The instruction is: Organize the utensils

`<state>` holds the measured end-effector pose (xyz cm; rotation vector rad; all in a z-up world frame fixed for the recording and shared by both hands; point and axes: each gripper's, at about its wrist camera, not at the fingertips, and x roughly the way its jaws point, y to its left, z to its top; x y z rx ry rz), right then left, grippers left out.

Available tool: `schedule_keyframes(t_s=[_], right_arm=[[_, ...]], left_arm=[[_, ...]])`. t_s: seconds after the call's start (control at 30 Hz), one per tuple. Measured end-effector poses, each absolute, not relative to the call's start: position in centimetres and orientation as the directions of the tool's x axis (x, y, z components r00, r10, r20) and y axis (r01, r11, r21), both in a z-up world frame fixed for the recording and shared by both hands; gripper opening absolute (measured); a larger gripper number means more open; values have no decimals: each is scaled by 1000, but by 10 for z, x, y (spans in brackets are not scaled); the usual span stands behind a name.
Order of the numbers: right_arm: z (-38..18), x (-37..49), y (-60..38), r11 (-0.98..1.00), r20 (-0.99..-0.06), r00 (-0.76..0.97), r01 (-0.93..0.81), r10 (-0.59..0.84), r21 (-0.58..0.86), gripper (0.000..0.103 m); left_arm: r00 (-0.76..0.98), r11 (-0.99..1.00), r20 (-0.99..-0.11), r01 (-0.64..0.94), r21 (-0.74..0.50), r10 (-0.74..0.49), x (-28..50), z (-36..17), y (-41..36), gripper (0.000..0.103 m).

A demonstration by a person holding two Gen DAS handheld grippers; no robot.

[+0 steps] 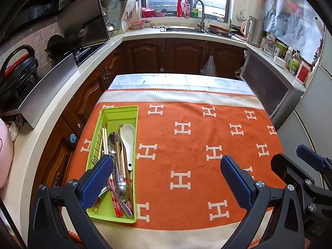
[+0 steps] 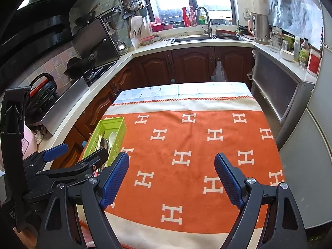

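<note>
On the table's near-left corner sits the green tray (image 1: 121, 112) w/ all the utensils piled in: white soup spoon (image 1: 128, 139), metal spoons (image 1: 122, 188), red-patterned chopsticks (image 1: 116, 203), a fork partly hidden behind a pad. Orange cloth (image 1: 197, 166) is otherwise bare, so by my read the gathering is done or nearly so; no loose piece shows anywhere.

Left gripper (image 1: 166, 178) hangs over the tray's near end, jaws spread wide, nothing between them; left pad overlaps the tray contents in view, can't tell if it touches. Right gripper (image 2: 171, 178) is over bare cloth just right of the tray, jaws wide apart, empty.

Next move, if any: prob. just pull both back, or tidy the pile; that'd need a careful dip into a crowded tray.

Left wrist view looks straight into the tray and shows each piece. Right wrist view sees the tray's side wall (image 2: 118, 132) and the left gripper's body in front, hiding most contents.
</note>
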<state>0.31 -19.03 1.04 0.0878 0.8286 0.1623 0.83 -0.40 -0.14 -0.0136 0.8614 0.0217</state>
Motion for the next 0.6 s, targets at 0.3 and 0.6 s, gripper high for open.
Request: schedule_keyframes(t_s=[0.3, 0.6], right_arm=[[8, 5, -189, 984, -728, 662, -108, 179, 144, 86], [4, 8, -188, 984, -733, 657, -106, 176, 142, 86]], left_arm=[[652, 1000, -758, -23, -3, 12, 9, -1, -4, 102], [655, 1000, -756, -28, -9, 11, 11, -3, 0, 102]])
